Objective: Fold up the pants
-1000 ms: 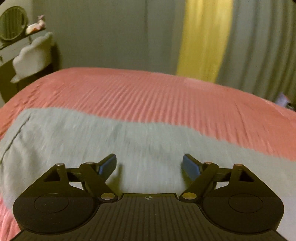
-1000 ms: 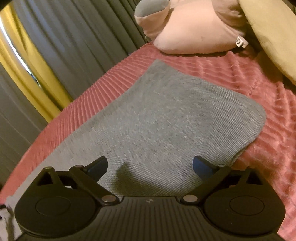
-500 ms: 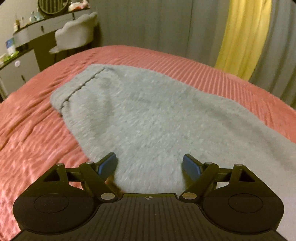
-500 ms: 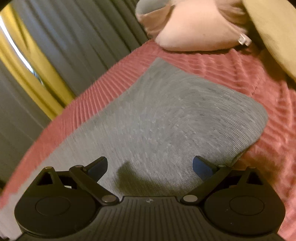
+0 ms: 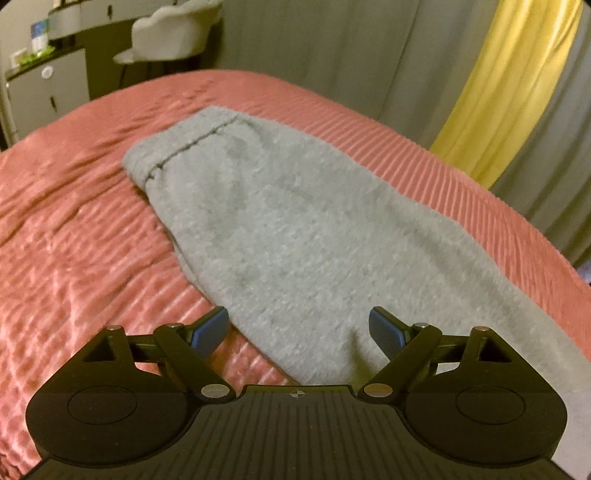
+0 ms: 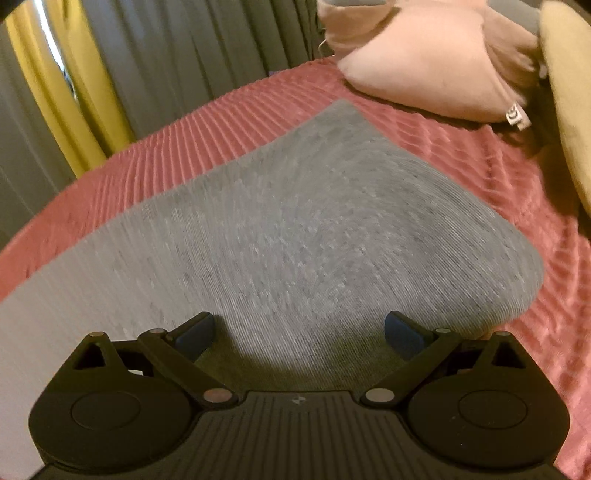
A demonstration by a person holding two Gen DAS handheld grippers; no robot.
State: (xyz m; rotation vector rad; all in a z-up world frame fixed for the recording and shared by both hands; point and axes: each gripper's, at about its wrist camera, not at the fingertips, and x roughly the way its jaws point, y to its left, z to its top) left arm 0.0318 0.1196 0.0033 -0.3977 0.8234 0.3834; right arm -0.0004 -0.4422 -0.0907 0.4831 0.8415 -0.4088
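Grey pants [image 5: 288,236] lie flat on a pink ribbed bedspread [image 5: 74,258], folded lengthwise, one end with a stitched hem at the far left. My left gripper [image 5: 298,330] is open and empty, just above the near edge of the fabric. In the right wrist view the other end of the grey pants [image 6: 314,236] spreads wide with a rounded corner at the right. My right gripper [image 6: 299,330] is open and empty, hovering over the cloth.
Grey and yellow curtains [image 5: 491,85] hang behind the bed. A white chair [image 5: 166,29] and a dresser [image 5: 48,85] stand at the far left. A pink pillow [image 6: 424,62] and a tan cushion [image 6: 569,92] lie at the bed's head.
The left gripper has pulled back and turned left, so the hemmed end of the pants has come into view. The right gripper has shifted slightly; both stayed open.
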